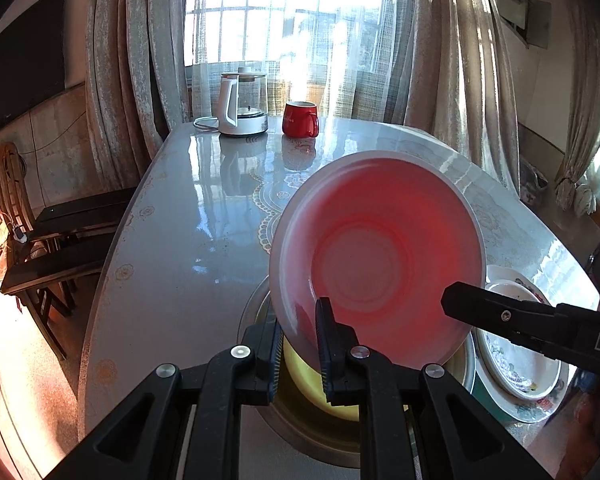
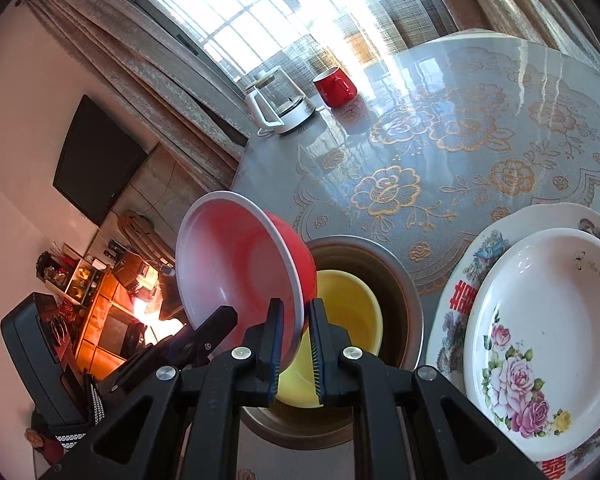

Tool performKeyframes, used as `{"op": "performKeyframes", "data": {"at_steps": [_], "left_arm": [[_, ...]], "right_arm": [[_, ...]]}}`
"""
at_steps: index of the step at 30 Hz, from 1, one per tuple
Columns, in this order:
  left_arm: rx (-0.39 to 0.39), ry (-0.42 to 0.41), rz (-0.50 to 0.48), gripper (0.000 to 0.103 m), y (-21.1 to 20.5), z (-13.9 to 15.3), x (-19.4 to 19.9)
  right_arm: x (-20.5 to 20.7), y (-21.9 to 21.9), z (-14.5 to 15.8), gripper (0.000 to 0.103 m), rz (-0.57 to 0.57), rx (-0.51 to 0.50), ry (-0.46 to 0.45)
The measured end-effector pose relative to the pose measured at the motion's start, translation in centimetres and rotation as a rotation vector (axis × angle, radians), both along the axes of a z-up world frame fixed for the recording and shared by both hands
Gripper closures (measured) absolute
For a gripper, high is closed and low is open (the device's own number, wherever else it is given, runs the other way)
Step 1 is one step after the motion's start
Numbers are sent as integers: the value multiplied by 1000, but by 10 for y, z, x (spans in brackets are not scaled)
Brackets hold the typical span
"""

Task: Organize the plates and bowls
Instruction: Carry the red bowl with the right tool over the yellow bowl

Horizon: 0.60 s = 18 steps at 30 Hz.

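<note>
My table (image 2: 480, 128) carries a metal basin (image 2: 400, 288) with a yellow bowl (image 2: 352, 312) nested inside, beside two stacked flowered plates (image 2: 548, 320). Above the basin I hold the red bowl (image 1: 380, 252) tilted on edge (mouth toward my left-hand camera), my left gripper (image 1: 300, 344) and right gripper (image 2: 296, 344) both clamped on its rim.

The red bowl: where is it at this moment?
The red bowl is held tilted above the yellow bowl nested in the metal basin, gripped at its rim by both grippers, left of the stacked floral plates.
</note>
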<state>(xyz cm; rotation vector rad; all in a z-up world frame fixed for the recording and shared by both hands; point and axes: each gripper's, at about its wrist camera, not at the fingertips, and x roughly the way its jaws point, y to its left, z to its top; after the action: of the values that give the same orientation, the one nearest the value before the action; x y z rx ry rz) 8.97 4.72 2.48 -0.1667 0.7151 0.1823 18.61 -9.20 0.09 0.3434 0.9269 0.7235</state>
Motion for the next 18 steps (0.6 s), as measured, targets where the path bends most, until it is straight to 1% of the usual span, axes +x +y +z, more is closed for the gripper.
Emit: {"op": "performKeyframes", "data": {"at_steps": [6,18], "left_arm": [[-13,-1,-13,87,-6,-3,-6],[-4,11,-12,87,-9,-10,-19]], "right_arm": [[-6,-6,-8,90,-11,-3,22],[-19,-12,-19,89,-2,11,59]]}}
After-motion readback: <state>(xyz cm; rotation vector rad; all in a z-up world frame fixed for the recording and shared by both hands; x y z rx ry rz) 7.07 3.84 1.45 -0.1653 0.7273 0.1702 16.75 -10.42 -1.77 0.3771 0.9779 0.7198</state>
